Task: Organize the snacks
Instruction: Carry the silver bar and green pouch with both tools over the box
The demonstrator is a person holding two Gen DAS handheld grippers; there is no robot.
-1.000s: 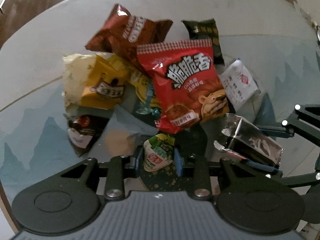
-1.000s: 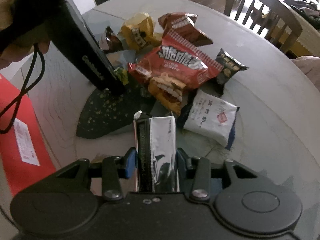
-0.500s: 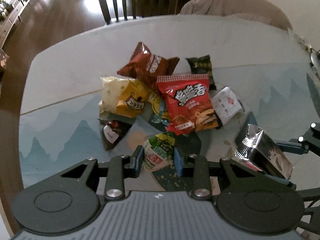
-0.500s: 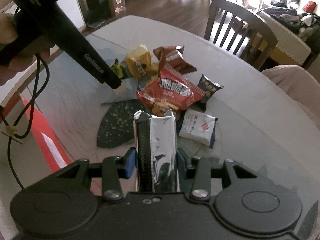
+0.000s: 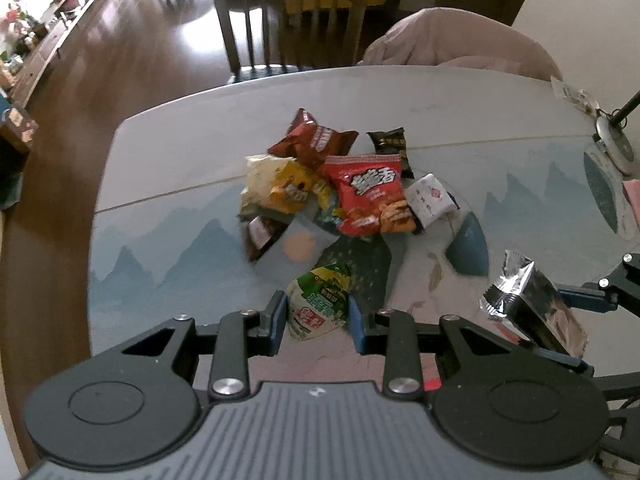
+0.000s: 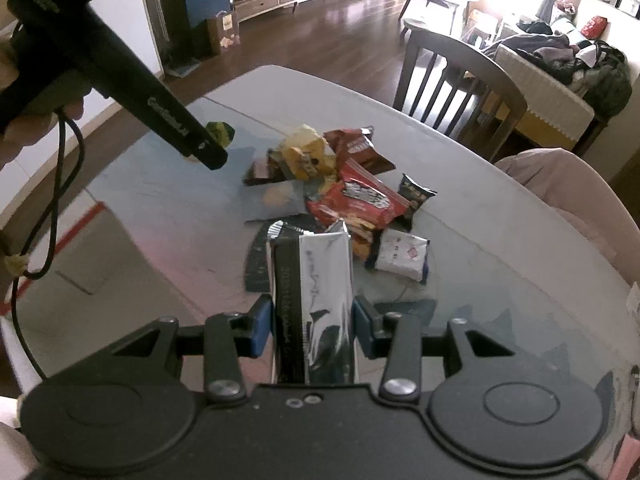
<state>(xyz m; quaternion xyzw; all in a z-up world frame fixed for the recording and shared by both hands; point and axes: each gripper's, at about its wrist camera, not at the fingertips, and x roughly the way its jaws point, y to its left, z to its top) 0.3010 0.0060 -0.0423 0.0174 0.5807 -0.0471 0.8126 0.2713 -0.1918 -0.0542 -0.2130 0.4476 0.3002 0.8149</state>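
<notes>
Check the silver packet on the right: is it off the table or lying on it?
Off the table. The right gripper jaws clamp the silver packet, the table far below.

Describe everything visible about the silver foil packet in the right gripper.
The silver foil packet is a shiny, crinkled metallic pouch with a black side panel bearing small print and a crimped top seal. It stands lengthwise between the blue pads of the right gripper, which is shut on its sides, holding it off the table. From the left wrist view it shows tilted, clear of the snack pile.
</notes>
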